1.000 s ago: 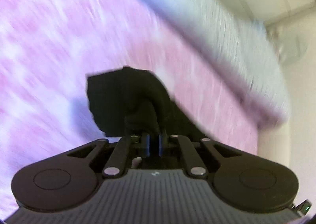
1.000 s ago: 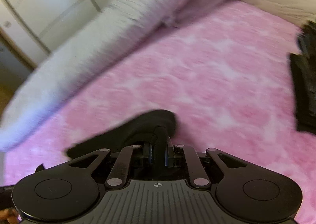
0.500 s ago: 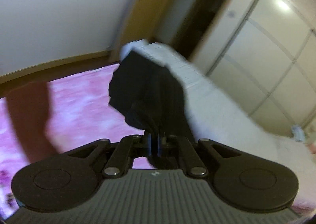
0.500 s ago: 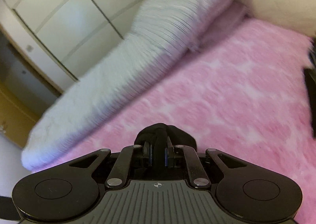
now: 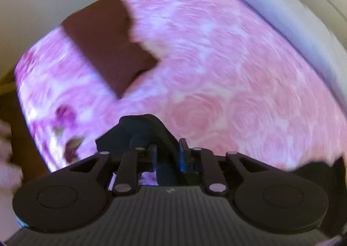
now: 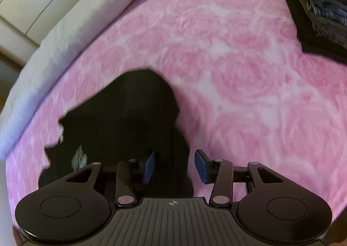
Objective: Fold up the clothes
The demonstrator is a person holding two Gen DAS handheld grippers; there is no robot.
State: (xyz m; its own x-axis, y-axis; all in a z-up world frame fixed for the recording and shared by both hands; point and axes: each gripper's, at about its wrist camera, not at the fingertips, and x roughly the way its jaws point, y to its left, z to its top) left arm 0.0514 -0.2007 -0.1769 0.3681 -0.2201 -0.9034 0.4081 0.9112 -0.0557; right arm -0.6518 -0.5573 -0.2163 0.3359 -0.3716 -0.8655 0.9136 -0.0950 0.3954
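- My right claw [image 6: 174, 166] stood spread, its jaws just opened; the black garment [image 6: 128, 120] lay loose between them on the pink bed [image 6: 249, 77], unpinched.
- The garment ran from that claw toward the far left, just short of the grey bolster [image 6: 65, 29] along the bed's left edge.
- My left claw [image 5: 167, 157], jaws just eased apart, had a black fold [image 5: 143, 131] between them; whether pinched, I could not tell.
- Open bed lay to the right; the folded stack [image 6: 321, 12] sat well apart, far right, and a brown folded piece [image 5: 106, 44] far left.
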